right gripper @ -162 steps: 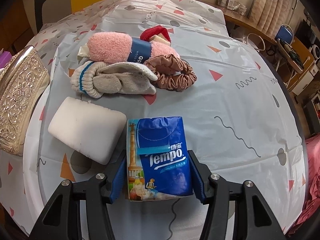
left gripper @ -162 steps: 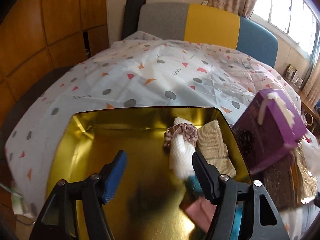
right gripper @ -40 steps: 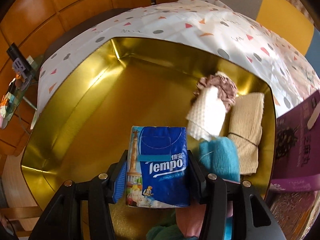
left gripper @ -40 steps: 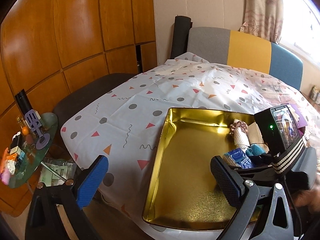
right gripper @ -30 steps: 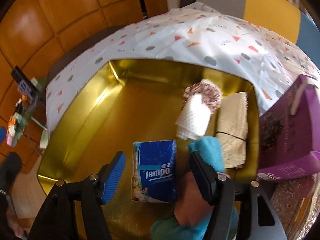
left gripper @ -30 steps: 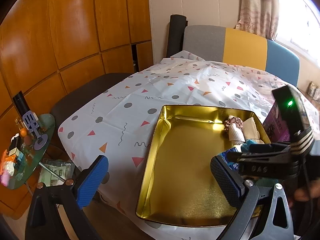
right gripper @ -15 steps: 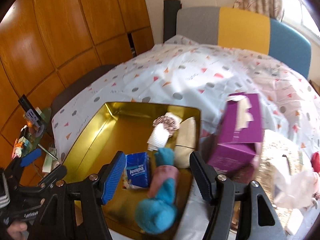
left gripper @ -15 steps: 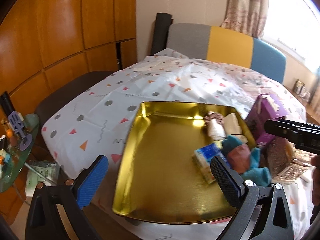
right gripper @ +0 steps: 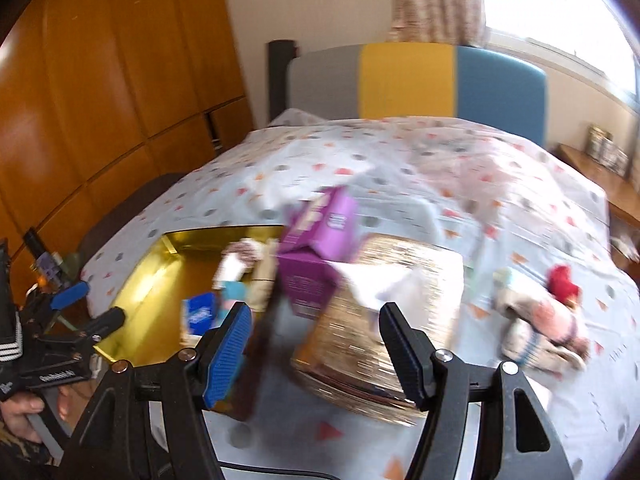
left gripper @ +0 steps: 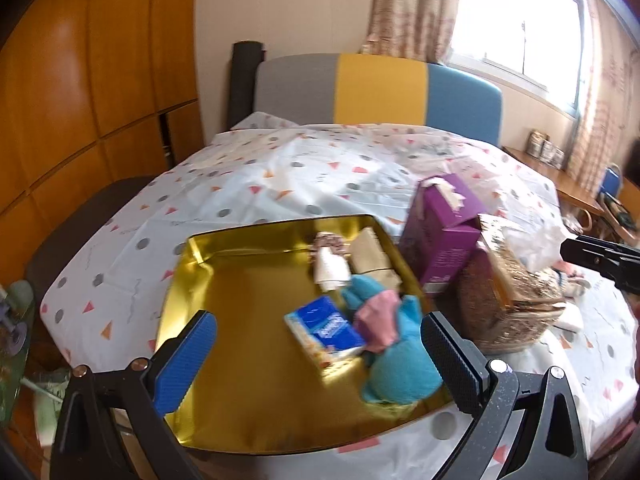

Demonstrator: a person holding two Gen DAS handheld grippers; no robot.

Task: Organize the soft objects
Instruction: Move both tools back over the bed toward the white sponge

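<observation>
Both jaws spread, empty: left gripper (left gripper: 318, 356) over shallow gold metal tray (left gripper: 240, 320) holding sorted blue tissue packet (left gripper: 324, 334); right gripper (right gripper: 314, 344) aims at leftover pink fuzzy sock roll (right gripper: 554, 316).

A purple tissue box (left gripper: 442, 232) stands ahead and to the right of the left hand-held gripper (left gripper: 316, 354), touching an ornate gold lid (left gripper: 508, 280) on its right. Far ahead, beyond the patterned sheet (left gripper: 280, 172), stand a grey, yellow and blue headboard (left gripper: 380, 92), wooden wall panels (left gripper: 100, 80) and curtains (left gripper: 412, 8).
</observation>
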